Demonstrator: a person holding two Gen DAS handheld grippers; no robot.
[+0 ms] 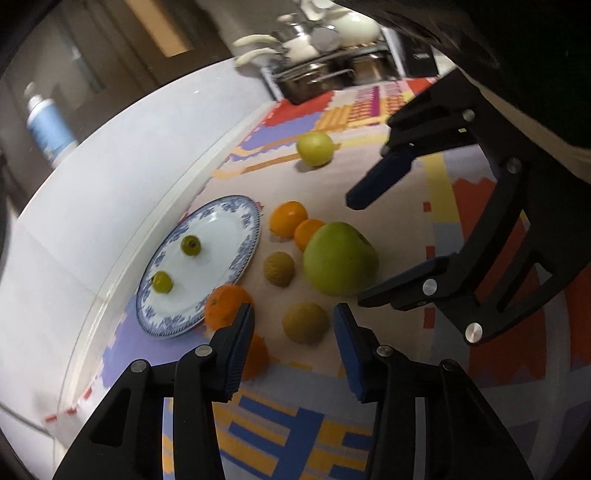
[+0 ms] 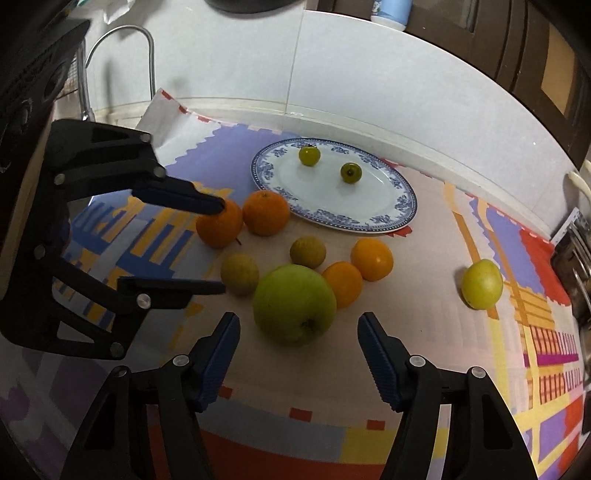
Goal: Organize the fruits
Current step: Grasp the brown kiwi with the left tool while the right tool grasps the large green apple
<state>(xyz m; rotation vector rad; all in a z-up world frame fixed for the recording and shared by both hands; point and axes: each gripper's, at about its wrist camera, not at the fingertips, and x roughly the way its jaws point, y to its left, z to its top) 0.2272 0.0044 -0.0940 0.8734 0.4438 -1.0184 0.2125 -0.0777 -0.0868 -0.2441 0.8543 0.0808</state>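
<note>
On a patterned mat (image 2: 406, 325) a blue-and-white plate (image 2: 369, 199) holds two small green fruits (image 2: 309, 155). Beside the plate lie two oranges (image 2: 266, 212), two smaller oranges (image 2: 371, 258), two brownish-green small fruits (image 2: 307, 252) and a big green apple (image 2: 295, 302). My right gripper (image 2: 298, 319) is open, its fingers standing either side of the apple without touching it. My left gripper (image 1: 293, 314) is open around one small brownish fruit (image 1: 305, 322); a gap shows on both sides. One of its fingers (image 2: 207, 203) lies over an orange (image 2: 219, 230).
A yellow-green fruit (image 2: 482, 283) sits alone toward the sink side. Metal pots (image 1: 317, 75) and a faucet (image 2: 122, 33) are beyond the mat. A white wall (image 2: 369, 85) runs behind the plate, with a blue-labelled bottle (image 1: 48, 129) on its ledge.
</note>
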